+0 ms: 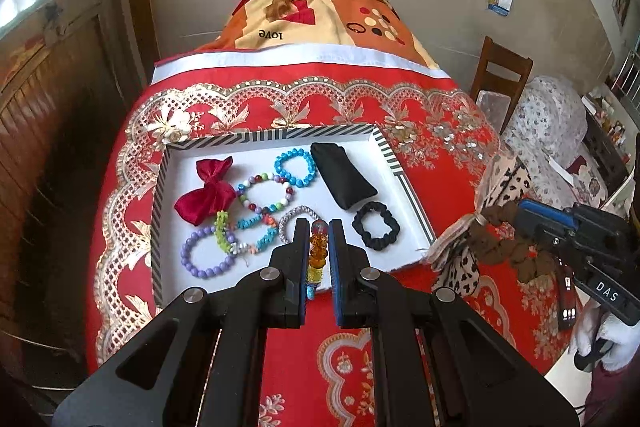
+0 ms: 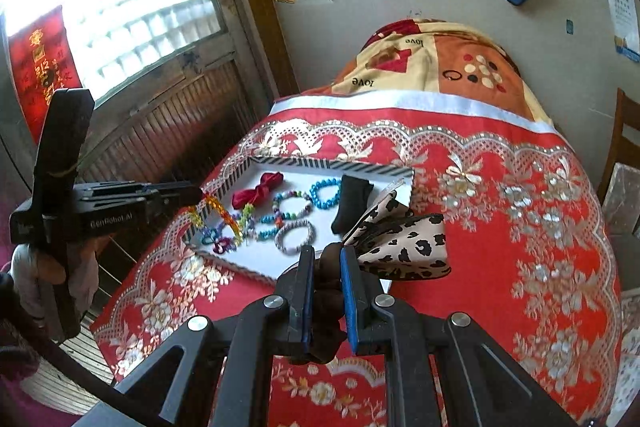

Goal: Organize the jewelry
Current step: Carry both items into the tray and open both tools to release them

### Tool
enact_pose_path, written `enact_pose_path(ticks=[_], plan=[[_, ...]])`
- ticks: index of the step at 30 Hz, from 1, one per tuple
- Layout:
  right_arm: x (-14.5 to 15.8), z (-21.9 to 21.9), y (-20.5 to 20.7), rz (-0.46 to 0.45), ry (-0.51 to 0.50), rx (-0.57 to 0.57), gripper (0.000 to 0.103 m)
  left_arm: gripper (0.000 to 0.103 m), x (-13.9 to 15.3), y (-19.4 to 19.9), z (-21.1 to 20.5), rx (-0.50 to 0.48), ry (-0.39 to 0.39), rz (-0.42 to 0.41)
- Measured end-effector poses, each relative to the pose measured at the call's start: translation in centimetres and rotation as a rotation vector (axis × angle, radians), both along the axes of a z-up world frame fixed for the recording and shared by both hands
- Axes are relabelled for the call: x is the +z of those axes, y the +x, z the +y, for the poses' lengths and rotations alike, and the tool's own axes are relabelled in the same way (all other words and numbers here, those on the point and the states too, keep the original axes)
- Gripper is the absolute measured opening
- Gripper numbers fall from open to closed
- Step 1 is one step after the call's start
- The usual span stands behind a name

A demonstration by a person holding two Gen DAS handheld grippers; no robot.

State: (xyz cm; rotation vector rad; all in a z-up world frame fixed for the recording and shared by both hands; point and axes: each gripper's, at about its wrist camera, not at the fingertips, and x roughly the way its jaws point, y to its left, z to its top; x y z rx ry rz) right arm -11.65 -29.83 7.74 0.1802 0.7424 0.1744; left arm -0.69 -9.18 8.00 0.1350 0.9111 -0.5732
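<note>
A white tray with a striped rim [image 1: 276, 137] [image 2: 332, 167] sits on the red tablecloth. In it lie a red bow [image 1: 208, 193], a blue bead bracelet [image 1: 295, 167], a multicolour bead bracelet [image 1: 265, 193], a purple bead bracelet [image 1: 206, 253], a silver bracelet [image 1: 294, 217], a black pouch [image 1: 344, 173] and a black scrunchie [image 1: 375, 225]. My left gripper [image 1: 319, 227] is shut on an amber and multicolour bead bracelet [image 1: 318, 255] above the tray's near edge; it also shows in the right wrist view [image 2: 218, 215]. My right gripper [image 2: 326, 253] is shut on a brown scrunchie [image 2: 328, 307] with leopard-print fabric [image 2: 408, 247], right of the tray.
A patterned quilt [image 1: 320, 15] lies folded at the table's far end. A wooden chair [image 1: 500, 79] stands at the right, a wooden door and window [image 2: 120, 27] at the left. A phone [image 1: 567, 297] lies near the right edge.
</note>
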Motion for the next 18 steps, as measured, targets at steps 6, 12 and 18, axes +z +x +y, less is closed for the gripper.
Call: enact_pose_path(ticks=[6,12,18], plan=[[-0.1,0.1,2.2,0.005,0.004,0.008,0.012,0.008,-0.6,1.2,-0.5,0.012,0.009,0.011],[-0.4,0.2,4.1,0.016,0.004,0.019,0.012,0.008,-1.2,2.2,-0.8,0.030,0.016,0.020],[-0.6,-0.2,5.5,0.021,0.014,0.028,0.012,0.008,-1.5,3.0,-1.3,0.038,0.023,0.026]])
